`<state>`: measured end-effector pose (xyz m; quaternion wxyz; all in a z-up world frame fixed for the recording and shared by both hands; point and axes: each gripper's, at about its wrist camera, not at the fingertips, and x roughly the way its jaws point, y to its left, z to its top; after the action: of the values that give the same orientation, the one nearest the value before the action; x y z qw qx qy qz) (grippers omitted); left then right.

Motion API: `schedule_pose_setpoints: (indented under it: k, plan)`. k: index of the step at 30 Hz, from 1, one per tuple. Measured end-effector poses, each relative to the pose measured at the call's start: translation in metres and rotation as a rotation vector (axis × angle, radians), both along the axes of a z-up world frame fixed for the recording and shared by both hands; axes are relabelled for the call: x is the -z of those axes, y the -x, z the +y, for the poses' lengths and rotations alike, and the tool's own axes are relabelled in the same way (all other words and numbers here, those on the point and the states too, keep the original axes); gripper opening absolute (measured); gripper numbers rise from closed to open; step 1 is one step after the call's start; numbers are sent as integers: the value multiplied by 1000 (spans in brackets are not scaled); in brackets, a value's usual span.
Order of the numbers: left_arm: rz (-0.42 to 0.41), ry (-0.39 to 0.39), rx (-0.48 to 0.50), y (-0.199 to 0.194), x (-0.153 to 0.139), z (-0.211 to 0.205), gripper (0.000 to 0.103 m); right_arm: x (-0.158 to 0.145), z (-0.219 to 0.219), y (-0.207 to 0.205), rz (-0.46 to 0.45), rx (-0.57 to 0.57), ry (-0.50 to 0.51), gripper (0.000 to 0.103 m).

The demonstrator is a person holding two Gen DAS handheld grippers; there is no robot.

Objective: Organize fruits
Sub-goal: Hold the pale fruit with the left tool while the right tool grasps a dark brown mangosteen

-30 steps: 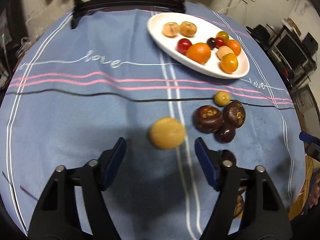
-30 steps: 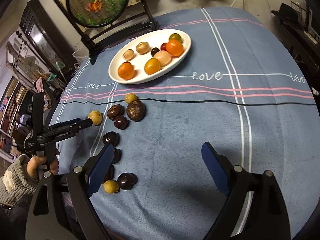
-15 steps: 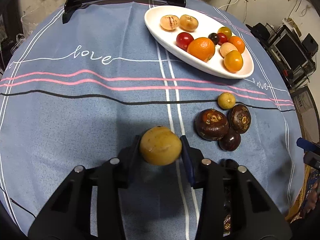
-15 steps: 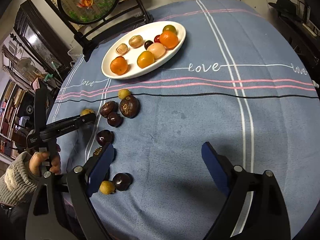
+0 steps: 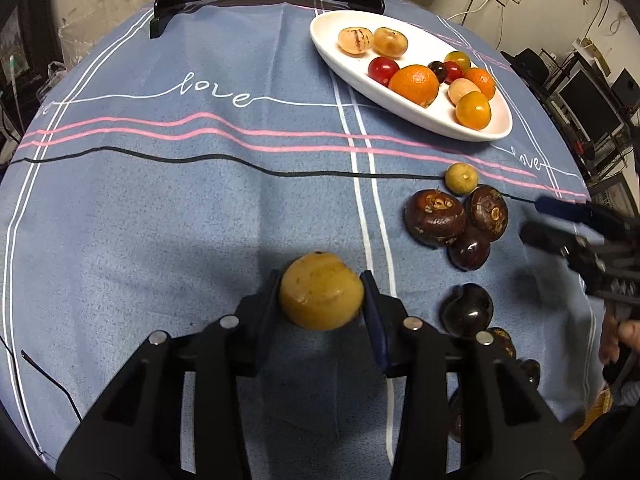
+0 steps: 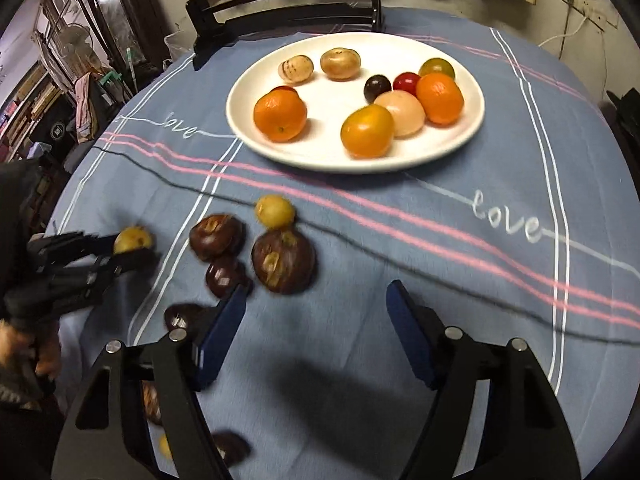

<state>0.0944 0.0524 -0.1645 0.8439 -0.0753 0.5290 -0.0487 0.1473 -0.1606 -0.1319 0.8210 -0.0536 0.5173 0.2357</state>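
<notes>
One yellow fruit [image 5: 321,297] sits clenched between the pads of the left gripper [image 5: 322,300], lifted a little off the blue cloth, well short of the white plate [image 5: 348,65] and not yet carried over to it. From where I stand, that is the step in hand: a pickup made, the delivery to come.

The right gripper [image 6: 314,330] has nothing between its fingers; its jaws are closing, but they stand wide apart over bare cloth, just on the near side of the dark fruits [image 6: 283,261] when you look from the plate.

On the plate I count roughly nine pieces already gathered: two oranges [image 6: 280,115], a yellow-orange tomato [image 6: 367,131], a pale peach-coloured one, a red and a dark cherry-sized one, a green-yellow one and two tan ones at the far rim. So a good share looks done.

Left on the counter, between the plate and the grippers, is a cluster: a small yellow fruit [image 5: 461,178] nearest the plate, two big brown ones touching each other just beyond it, then several dark glossy ones [image 5: 467,311] trailing away from the plate toward the person's side. A few more lie partly hidden under the gripper arms, too blurred to count. I'd judge the job about half finished, with at least eight pieces to move
</notes>
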Motion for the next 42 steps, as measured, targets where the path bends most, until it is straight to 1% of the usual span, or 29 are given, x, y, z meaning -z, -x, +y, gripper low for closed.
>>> schedule_pose_setpoints:
  k: [5, 11, 13, 14, 15, 16, 18, 19, 20, 24, 25, 28, 30, 32, 34, 35, 38, 42]
  plan:
    - [-6, -5, 1, 0, 1, 0, 41, 13, 13, -15, 24, -16, 33, 74]
    - [-10, -27, 14, 0, 1, -3, 43, 18, 18, -16, 22, -39, 35, 75]
    - [-10, -28, 16, -1, 1, -3, 43, 19, 13, -17, 22, -30, 26, 76]
    - [-11, -29, 17, -1, 2, -3, 43, 18, 10, -17, 5, -11, 47, 76]
    - [-11, -29, 17, 0, 1, -3, 42, 17, 7, -19, -11, 15, 68, 76]
    - [-12, -30, 20, 0, 1, -3, 41, 14, -5, -21, -17, 66, 68, 76]
    - [-13, -30, 21, 0, 1, -3, 41, 10, -25, -23, 1, 129, 23, 76]
    - [-14, -29, 20, 1, 2, -3, 41, 9, -31, -22, 8, 130, -13, 76]
    - [-15, -29, 19, 1, 2, -3, 41, 7, -34, -20, 11, 124, -39, 76]
    - [-16, -32, 24, 1, 2, -3, 41, 8, -22, -12, 4, 73, -44, 76]
    - [-15, -32, 26, 1, 2, -3, 41, 9, -16, -12, 5, 54, -35, 75]
    - [-15, -34, 27, 1, 2, -3, 41, 13, -3, -12, -5, 8, 29, 64]
    - [-17, -40, 28, 1, 2, -4, 41, 18, -1, -16, 6, 11, 39, 59]
    - [-18, -44, 30, 1, 2, -5, 41, 22, -2, -20, 19, 22, 50, 52]
    - [-20, -50, 32, 1, 2, -6, 41, 24, -3, -22, 9, 20, 49, 49]
    - [-21, -54, 33, 2, 2, -6, 41, 24, -3, -23, 8, 19, 46, 44]
    - [-24, -61, 35, 2, 2, -7, 41, 25, -3, -23, 9, 12, 51, 42]
    - [-28, -30, 22, 4, 1, -3, 40, 21, -10, -11, 35, 22, 12, 42]
